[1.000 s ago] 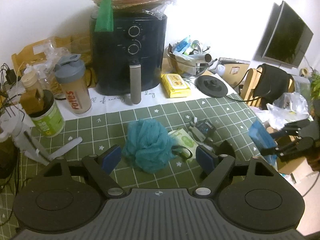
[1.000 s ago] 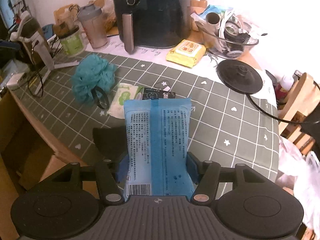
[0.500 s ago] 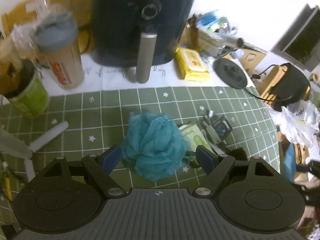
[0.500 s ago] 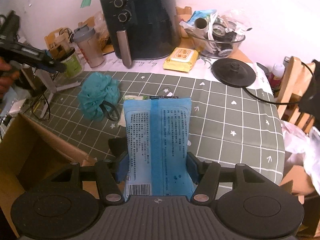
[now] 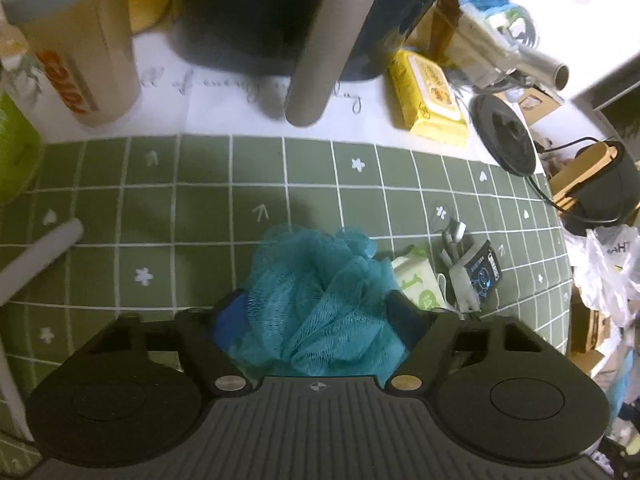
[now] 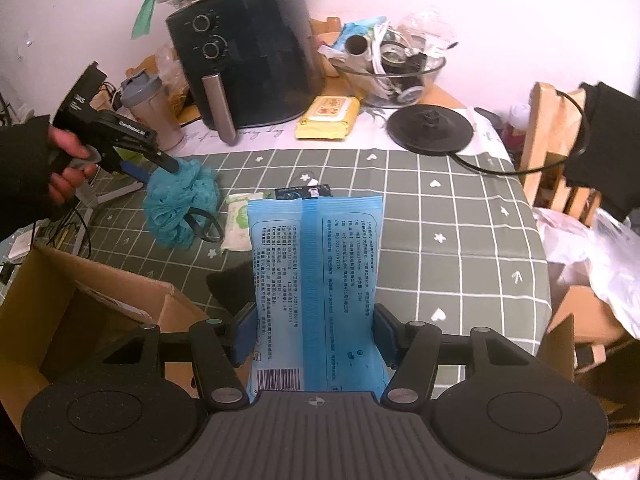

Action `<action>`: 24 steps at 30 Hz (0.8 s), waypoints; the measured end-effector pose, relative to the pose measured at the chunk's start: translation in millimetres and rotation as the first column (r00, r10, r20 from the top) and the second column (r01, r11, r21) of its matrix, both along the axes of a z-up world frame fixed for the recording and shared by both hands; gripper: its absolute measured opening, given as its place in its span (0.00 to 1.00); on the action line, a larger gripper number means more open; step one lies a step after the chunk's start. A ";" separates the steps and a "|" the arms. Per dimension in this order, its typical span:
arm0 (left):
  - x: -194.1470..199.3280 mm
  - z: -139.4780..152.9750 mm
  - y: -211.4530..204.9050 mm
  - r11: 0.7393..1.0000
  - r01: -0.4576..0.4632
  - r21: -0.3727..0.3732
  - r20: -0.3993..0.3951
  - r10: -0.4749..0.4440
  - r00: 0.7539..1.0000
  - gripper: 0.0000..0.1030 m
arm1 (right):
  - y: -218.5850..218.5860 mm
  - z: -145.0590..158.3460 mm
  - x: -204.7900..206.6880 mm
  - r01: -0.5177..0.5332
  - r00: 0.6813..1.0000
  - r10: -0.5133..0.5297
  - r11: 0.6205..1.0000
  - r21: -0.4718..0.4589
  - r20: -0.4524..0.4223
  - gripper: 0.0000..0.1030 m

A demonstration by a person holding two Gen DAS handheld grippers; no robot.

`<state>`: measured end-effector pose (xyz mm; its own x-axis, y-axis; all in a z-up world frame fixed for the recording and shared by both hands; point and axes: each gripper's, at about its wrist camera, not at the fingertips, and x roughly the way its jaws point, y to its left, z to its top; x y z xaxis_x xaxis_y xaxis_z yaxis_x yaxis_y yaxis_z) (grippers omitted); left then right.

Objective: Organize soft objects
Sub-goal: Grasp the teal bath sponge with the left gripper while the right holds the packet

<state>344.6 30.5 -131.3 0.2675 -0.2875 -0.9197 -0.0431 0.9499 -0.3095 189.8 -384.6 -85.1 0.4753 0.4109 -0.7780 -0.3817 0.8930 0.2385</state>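
Note:
A teal mesh bath pouf (image 5: 320,292) lies on the green checked tablecloth (image 5: 200,200). My left gripper (image 5: 316,308) points down over it, its jaws closing, and the mesh fills the gap and touches both pads. From the right wrist view, a hand holds that left gripper (image 6: 156,168) with its fingers sunk into the top of the pouf (image 6: 176,208). My right gripper (image 6: 314,322) is shut on a blue pack of wipes (image 6: 316,280), held upright above the table's near edge.
An open cardboard box (image 6: 80,300) stands below the table edge at the left. A small green tissue pack (image 5: 420,280) and a dark pouch (image 5: 480,276) lie beside the pouf. Behind stand a black air fryer (image 6: 248,68), a shaker bottle (image 5: 76,52), a yellow wipes pack (image 6: 328,116) and a kettle base (image 6: 430,128).
My left gripper came down and forward over the pouf, and its fingers drew in around it. The right gripper swung a little with the blue pack, bringing the box into view.

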 end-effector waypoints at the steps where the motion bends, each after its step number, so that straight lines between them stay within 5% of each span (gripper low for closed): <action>1: 1.1 -4.1 -0.2 1.000 0.000 -0.007 -0.006 0.000 1.000 0.61 | -0.8 -0.1 -1.5 0.006 1.000 -0.006 1.000 0.000 -0.001 0.61; 8: -1.4 0.1 -1.0 1.000 0.026 -0.015 0.015 -0.025 1.000 0.27 | -3.3 4.3 -8.3 0.034 0.999 -0.035 0.999 0.005 0.003 0.61; 24: -51.6 65.7 -4.8 0.999 0.044 0.019 0.240 -0.047 0.970 0.21 | 2.2 24.4 -16.2 0.043 0.998 -0.043 0.999 0.007 0.041 0.61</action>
